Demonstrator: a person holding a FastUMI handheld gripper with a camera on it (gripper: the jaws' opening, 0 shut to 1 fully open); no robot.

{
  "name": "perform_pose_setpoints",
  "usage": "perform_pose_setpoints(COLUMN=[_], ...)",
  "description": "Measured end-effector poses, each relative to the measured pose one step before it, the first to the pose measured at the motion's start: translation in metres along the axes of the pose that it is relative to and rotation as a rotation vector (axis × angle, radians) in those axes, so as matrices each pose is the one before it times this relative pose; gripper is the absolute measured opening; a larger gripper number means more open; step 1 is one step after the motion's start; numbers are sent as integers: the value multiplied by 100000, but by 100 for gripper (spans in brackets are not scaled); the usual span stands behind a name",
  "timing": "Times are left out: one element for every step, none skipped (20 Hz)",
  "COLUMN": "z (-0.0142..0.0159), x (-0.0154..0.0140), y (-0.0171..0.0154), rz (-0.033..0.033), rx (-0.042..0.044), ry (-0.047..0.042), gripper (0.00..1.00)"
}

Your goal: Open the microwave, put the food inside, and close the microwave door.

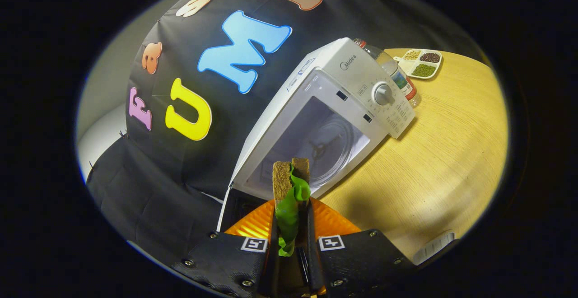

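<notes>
- Sandwich [289, 189], brown bread with a green leaf, is pinched upright between the fingers of the gripper [291, 239].
- Just ahead, the white microwave [343, 90] is seen with its door [228, 207] swung open.
- Food should be carried level into the cavity, onto the round glass turntable [329, 149], then released gently.
- Pale wood-grain surface [442, 153] is smooth.

Riding on the gripper [291, 239], tilted, looking forward along its fingers, close on the open microwave [334, 117], wooden table [442, 153] beyond.
</notes>
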State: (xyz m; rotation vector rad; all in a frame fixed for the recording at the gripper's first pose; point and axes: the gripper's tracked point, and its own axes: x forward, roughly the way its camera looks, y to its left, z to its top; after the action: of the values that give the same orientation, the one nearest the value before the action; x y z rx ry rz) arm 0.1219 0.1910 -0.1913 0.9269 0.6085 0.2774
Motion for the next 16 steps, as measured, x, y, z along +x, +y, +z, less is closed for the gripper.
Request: perform_pose_setpoints(z=[234, 86, 198, 125, 271, 233, 268, 295, 314, 194, -53, -143, -133, -272, -96, -210], x=[881, 897, 798, 728, 741, 834, 702, 684, 746, 699, 666, 857, 894, 814, 765, 784], y=[-182, -98, -137, -83, -190, -220, -88, 108, -48, -143, -97, 118, -50, -68, -83, -162], rz=[-335, 10, 93, -110, -402, -376, -35, 192, -14, -462, -170, 454, 550, 316, 119, -140], rx=[556, 626, 767, 763, 820, 781, 375, -757, -2515, -2438, -1195, -334, 204, 193, -292, -361], ry=[-819, -572, -339, -296, -815, -857, -717, -1587, -2046, -1254, -463, 19, 158, 131, -204, -218], gripper=[27, 27, 27, 27, 27, 27, 27, 27, 27, 27, 26, 26, 26, 26, 26, 27])
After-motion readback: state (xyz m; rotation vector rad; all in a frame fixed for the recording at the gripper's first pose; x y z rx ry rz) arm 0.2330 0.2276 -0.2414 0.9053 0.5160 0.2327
